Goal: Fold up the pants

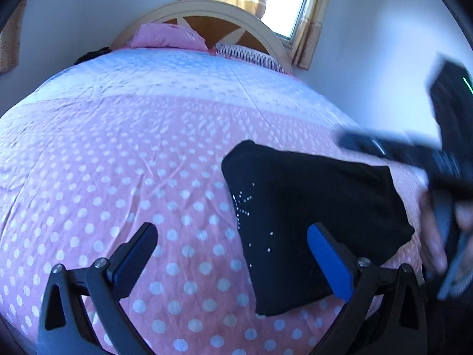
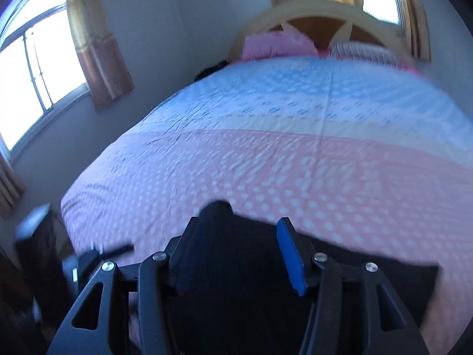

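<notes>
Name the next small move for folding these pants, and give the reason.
Probably check the fold and square its edges. The black pants already lie as a compact bundle on the polka-dot bedspread, and both the left gripper and right gripper are open, holding nothing.

Bed (image 1: 118, 153) mostly free: whole left and centre of the left wrist frame is bare dotted cover, flat, only light creases. Pants (image 1: 310, 216) fill the lower right there, a folded black block lying on the cover. Right gripper (image 1: 443, 177) with a hand (image 1: 434, 236) on it blocks the right edge, blurred. Far end closed off by pillows (image 1: 168, 37) and headboard (image 1: 207, 14) at upper centre. In the right wrist frame the wall (image 2: 177, 29) stands along the bed's left side; dark blurred clutter (image 2: 41, 251) at lower left, can't tell what.
</notes>
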`<state>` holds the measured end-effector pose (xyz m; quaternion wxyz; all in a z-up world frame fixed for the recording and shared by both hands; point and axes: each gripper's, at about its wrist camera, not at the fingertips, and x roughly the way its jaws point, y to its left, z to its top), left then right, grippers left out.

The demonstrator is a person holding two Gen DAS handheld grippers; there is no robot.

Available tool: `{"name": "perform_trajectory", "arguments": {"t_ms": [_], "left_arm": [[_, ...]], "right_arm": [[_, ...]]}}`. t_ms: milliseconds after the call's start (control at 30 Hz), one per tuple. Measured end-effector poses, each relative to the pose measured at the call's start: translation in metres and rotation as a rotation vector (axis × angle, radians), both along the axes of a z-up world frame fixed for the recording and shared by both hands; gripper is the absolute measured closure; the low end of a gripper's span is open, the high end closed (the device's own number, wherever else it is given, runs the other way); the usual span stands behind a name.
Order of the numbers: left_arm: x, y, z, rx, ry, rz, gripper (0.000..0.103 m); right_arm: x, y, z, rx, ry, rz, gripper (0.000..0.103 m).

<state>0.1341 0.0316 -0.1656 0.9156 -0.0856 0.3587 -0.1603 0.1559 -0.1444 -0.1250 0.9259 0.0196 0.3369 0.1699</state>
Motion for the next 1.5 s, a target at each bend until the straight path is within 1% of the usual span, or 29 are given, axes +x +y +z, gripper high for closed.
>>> {"name": "perform_trajectory", "arguments": {"t_ms": [67, 100, 133, 167, 200, 233, 267, 300, 333, 367, 433, 500, 533, 600, 667, 733, 800, 833, 933, 1033, 1100, 1167, 1267, 1333, 1500], "left_arm": [[0.003, -0.004, -0.005, 0.023, 0.017, 0.001, 0.000], [0.006, -0.008, -0.010, 0.046, 0.032, -0.001, 0.000], [0.008, -0.013, -0.015, 0.064, 0.038, -0.005, 0.000], [0.012, -0.015, -0.018, 0.073, 0.042, -0.008, 0.000], [0.013, -0.017, -0.021, 0.076, 0.053, -0.012, 0.000], [0.013, -0.016, -0.020, 0.069, 0.053, -0.010, 0.000], [0.012, -0.015, -0.017, 0.067, 0.053, -0.012, 0.000], [0.011, -0.015, -0.012, 0.070, 0.046, -0.014, 0.000], [0.010, -0.013, -0.005, 0.082, 0.025, -0.007, 0.000], [0.009, -0.014, 0.000, 0.087, 0.008, 0.001, 0.000], [0.009, -0.012, 0.009, 0.082, -0.029, 0.009, 0.000], [0.016, -0.017, 0.010, 0.096, -0.025, 0.003, 0.000], [0.020, -0.021, 0.009, 0.108, -0.020, 0.002, 0.000], [0.028, -0.031, 0.004, 0.135, -0.020, -0.010, 0.000], [0.034, -0.041, -0.007, 0.172, -0.002, -0.023, 0.000], [0.035, -0.043, -0.011, 0.158, 0.006, -0.029, 0.000], [0.036, -0.040, -0.007, 0.145, 0.019, -0.028, 0.000], [0.033, -0.039, -0.003, 0.151, 0.014, -0.026, 0.000], [0.027, -0.039, 0.007, 0.168, -0.018, -0.025, 0.000], [0.033, -0.035, 0.011, 0.151, -0.028, -0.015, 0.000], [0.038, -0.035, 0.010, 0.144, -0.020, -0.011, 0.000], [0.042, -0.038, 0.008, 0.151, -0.009, -0.011, 0.000], [0.050, -0.044, 0.000, 0.160, 0.004, -0.018, 0.000], [0.052, -0.043, -0.002, 0.148, 0.010, -0.018, 0.000], [0.054, -0.042, -0.003, 0.136, 0.027, -0.032, 0.000]], "right_arm": [[-0.020, -0.005, -0.010, -0.053, 0.008, -0.004, 0.049], [-0.023, -0.009, -0.024, -0.101, 0.041, -0.029, 0.049], [-0.020, -0.014, -0.033, -0.123, 0.069, -0.037, 0.049], [-0.013, -0.020, -0.053, -0.132, 0.134, -0.045, 0.049], [-0.008, -0.028, -0.062, -0.092, 0.140, -0.040, 0.048], [-0.009, -0.032, -0.063, -0.055, 0.120, -0.034, 0.048], [-0.009, -0.039, -0.062, -0.012, 0.119, -0.024, 0.048], [-0.010, -0.046, -0.058, 0.030, 0.121, -0.019, 0.048], [-0.017, -0.055, -0.049, 0.076, 0.096, -0.024, 0.046], [-0.024, -0.061, -0.044, 0.082, 0.069, -0.038, 0.046], [-0.039, -0.078, -0.029, 0.071, 0.001, -0.093, 0.046], [-0.049, -0.094, -0.023, 0.064, -0.023, -0.142, 0.046], [-0.051, -0.100, -0.025, 0.059, -0.018, -0.158, 0.046], [-0.046, -0.113, -0.037, 0.029, 0.043, -0.203, 0.047], [-0.042, -0.112, -0.044, 0.006, 0.060, -0.222, 0.047], [-0.039, -0.111, -0.047, -0.027, 0.059, -0.239, 0.047], [-0.044, -0.114, -0.045, -0.042, 0.052, -0.236, 0.047], [-0.046, -0.115, -0.043, -0.031, 0.045, -0.231, 0.047], [-0.055, -0.127, -0.035, 0.067, 0.002, -0.233, 0.046], [-0.061, -0.138, -0.030, 0.095, -0.021, -0.300, 0.046], [-0.062, -0.150, -0.032, 0.141, 0.007, -0.331, 0.046], [-0.058, -0.164, -0.042, 0.214, 0.065, -0.358, 0.046], [-0.055, -0.169, -0.052, 0.235, 0.102, -0.380, 0.046], [-0.053, -0.169, -0.056, 0.251, 0.116, -0.374, 0.046], [-0.052, -0.170, -0.061, 0.275, 0.124, -0.368, 0.046]]}}
